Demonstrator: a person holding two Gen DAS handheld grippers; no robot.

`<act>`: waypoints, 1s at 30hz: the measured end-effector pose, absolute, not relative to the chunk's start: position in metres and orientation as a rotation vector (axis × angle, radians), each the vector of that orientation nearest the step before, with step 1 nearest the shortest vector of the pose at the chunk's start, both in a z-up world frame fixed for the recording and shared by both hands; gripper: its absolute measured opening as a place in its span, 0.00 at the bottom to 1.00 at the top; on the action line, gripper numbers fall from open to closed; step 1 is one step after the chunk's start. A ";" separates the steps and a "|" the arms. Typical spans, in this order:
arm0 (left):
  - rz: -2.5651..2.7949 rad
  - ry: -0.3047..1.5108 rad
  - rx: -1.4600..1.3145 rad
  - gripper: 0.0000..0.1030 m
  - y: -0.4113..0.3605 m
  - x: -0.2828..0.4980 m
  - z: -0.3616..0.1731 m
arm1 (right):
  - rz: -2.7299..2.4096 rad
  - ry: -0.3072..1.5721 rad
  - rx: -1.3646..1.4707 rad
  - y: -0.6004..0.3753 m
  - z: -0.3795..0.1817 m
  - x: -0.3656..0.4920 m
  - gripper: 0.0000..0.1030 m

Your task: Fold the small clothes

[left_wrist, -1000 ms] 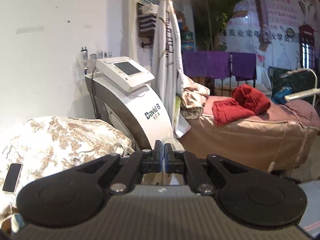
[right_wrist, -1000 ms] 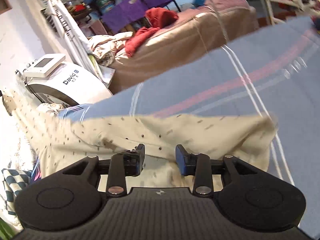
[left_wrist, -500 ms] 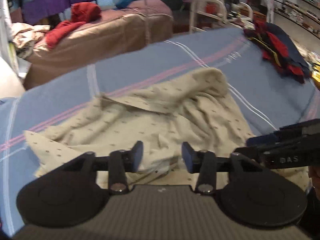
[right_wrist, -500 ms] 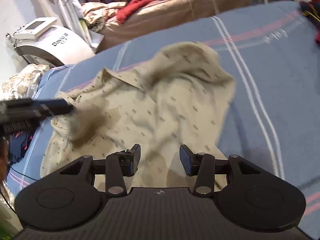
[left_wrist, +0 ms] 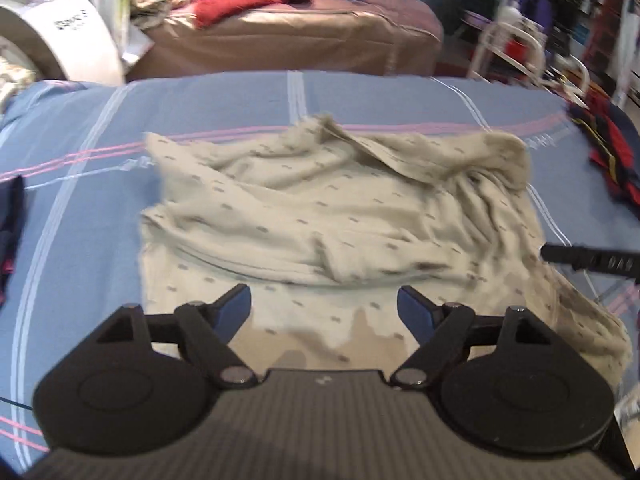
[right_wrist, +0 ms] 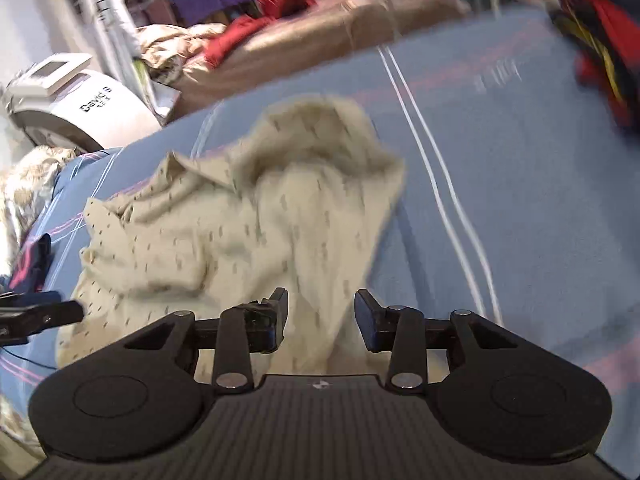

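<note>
Left wrist: our left gripper (left_wrist: 324, 310) hangs over the crumpled beige garment (left_wrist: 340, 216) on the blue striped bedspread (left_wrist: 88, 128), jaws opening wide, nothing pinched | Right wrist: our right gripper (right_wrist: 321, 314) sits above the garment's near edge, jaws closing but apart, pads gripping no cloth; dark clothes (right_wrist: 600, 40) lie far right.

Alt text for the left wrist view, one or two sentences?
A crumpled beige shirt lies on a blue striped bedsheet. The left gripper hangs over its near edge, jaws opening and gripping nothing. The right gripper's tip pokes in at right.
</note>
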State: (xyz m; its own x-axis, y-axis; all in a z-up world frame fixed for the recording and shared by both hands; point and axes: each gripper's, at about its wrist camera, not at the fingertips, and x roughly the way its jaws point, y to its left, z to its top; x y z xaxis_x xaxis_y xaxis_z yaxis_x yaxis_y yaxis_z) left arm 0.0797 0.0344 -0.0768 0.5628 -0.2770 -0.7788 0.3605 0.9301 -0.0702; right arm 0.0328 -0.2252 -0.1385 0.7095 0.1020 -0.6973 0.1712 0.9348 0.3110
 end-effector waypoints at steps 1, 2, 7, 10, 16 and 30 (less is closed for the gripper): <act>-0.360 0.877 0.111 0.77 0.038 0.088 -0.074 | 0.001 0.776 0.335 -0.224 -0.134 0.050 0.66; -0.355 0.853 0.127 0.74 0.039 0.098 -0.071 | 0.043 0.767 0.296 -0.221 -0.129 0.067 0.64; -0.322 0.743 0.269 0.64 0.019 0.165 -0.072 | 0.168 0.717 -0.100 -0.189 -0.121 0.144 0.66; -0.373 0.701 0.416 0.65 -0.006 0.204 -0.085 | 0.325 0.734 -0.315 -0.172 -0.133 0.164 0.76; -0.467 0.738 0.662 0.54 -0.061 0.257 -0.125 | 0.406 0.788 -0.679 -0.157 -0.162 0.185 0.17; -0.239 0.846 0.454 0.07 -0.049 0.419 -0.108 | 0.172 0.860 -0.375 -0.219 -0.139 0.335 0.17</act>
